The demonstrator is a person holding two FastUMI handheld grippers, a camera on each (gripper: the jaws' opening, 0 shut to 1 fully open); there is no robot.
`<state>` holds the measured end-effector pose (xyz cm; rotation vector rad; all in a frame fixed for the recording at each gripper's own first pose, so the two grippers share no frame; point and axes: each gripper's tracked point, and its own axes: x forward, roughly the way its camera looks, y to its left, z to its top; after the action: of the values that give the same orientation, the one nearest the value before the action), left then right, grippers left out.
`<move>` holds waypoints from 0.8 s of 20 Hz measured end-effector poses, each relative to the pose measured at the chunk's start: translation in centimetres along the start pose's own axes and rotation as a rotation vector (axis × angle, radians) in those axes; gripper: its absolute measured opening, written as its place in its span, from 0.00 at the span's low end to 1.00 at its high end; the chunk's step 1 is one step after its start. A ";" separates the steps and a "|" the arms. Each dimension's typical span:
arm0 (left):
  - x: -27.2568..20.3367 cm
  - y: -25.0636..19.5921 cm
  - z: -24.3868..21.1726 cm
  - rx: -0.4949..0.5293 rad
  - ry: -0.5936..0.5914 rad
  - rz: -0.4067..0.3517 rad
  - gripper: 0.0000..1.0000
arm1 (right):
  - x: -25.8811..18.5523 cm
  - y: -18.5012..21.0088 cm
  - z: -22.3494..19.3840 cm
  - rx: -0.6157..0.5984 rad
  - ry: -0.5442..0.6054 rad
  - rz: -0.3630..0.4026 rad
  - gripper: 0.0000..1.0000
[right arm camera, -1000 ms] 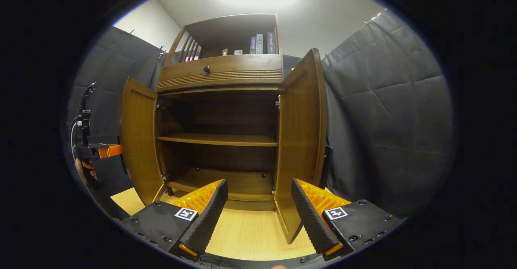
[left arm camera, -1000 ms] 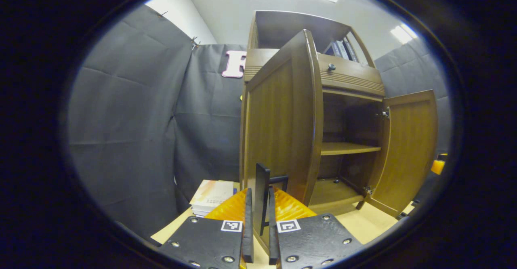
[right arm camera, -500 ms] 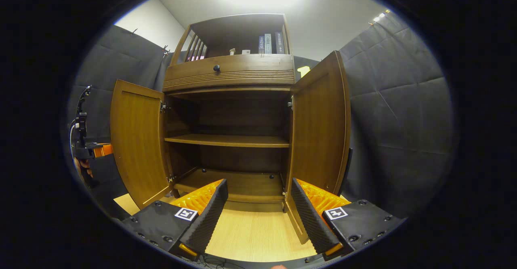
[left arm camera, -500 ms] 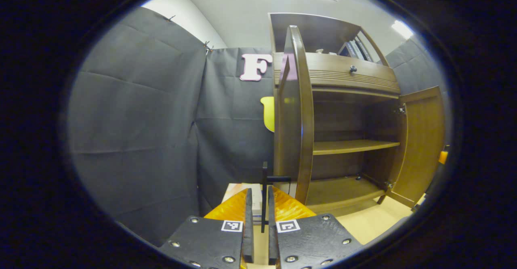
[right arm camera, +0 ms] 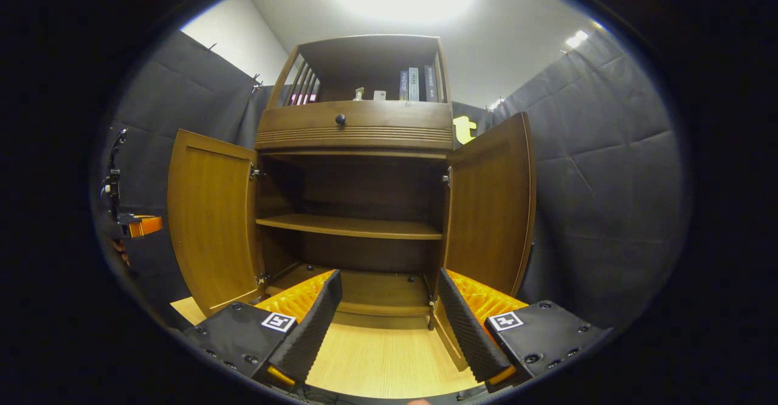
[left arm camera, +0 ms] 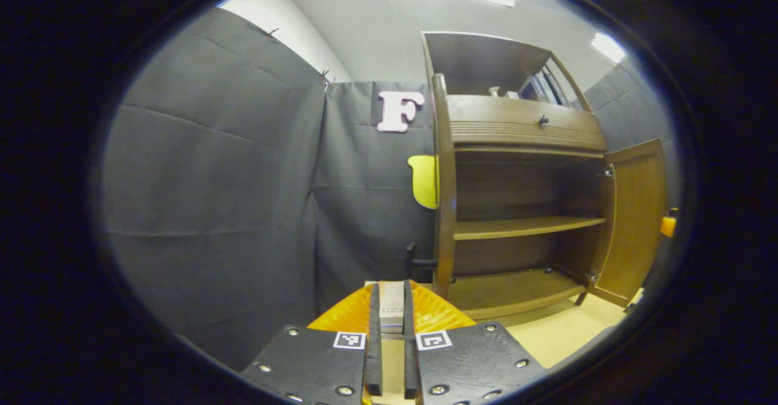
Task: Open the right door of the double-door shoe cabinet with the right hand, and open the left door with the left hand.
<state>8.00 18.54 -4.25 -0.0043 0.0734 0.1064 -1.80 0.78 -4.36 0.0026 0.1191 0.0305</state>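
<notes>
The wooden shoe cabinet (right arm camera: pixel 355 134) stands with both doors swung out. In the right gripper view the left door (right arm camera: pixel 209 216) and the right door (right arm camera: pixel 489 210) flank two bare shelves. My right gripper (right arm camera: pixel 389 326) is open in front of the cabinet floor, touching neither door. In the left gripper view the left door (left arm camera: pixel 444 186) shows edge-on, its black handle (left arm camera: pixel 412 260) just beyond my left gripper (left arm camera: pixel 390 308). Its fingers are nearly together with nothing between them. The right door (left arm camera: pixel 635 216) stands open farther off.
A drawer with a dark knob (right arm camera: pixel 340 119) and an upper shelf with books (right arm camera: pixel 416 83) top the cabinet. A stack of books (left arm camera: pixel 392 308) lies on the light wooden floor (right arm camera: pixel 383 356) left of it. Black cloth walls close in on both sides.
The left door has swung further out to edge-on, and its handle has slipped out from between my left fingers. The right door has opened a bit wider; the right gripper stayed open.
</notes>
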 end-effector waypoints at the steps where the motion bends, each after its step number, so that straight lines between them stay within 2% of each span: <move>1: -1.0 -0.3 0.5 0.000 -0.003 -0.009 0.17 | -0.5 0.0 0.4 -0.009 -0.012 0.005 0.99; 6: -7.0 -3.9 2.9 -0.021 -0.010 -0.025 0.17 | -2.8 -0.7 1.2 -0.017 -0.035 0.056 0.97; 9: -10.1 -6.6 3.9 -0.004 -0.032 -0.046 0.17 | -4.3 -2.4 0.8 -0.027 -0.033 0.051 1.00; 12: -13.1 -9.0 3.9 0.000 -0.031 -0.080 0.17 | -5.8 -3.2 0.5 -0.008 -0.026 0.046 0.97; 13: -13.8 -9.5 3.8 0.000 -0.024 -0.087 0.17 | -6.3 -3.4 0.5 -0.006 -0.027 0.042 1.00; 16: -15.6 -10.7 3.3 0.011 -0.018 -0.089 0.18 | -7.3 -4.0 0.8 0.001 -0.038 0.030 0.96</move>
<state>-6.12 6.31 0.22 0.0047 0.0556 0.0174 -8.79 -3.45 -2.72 0.0059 0.0810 0.0603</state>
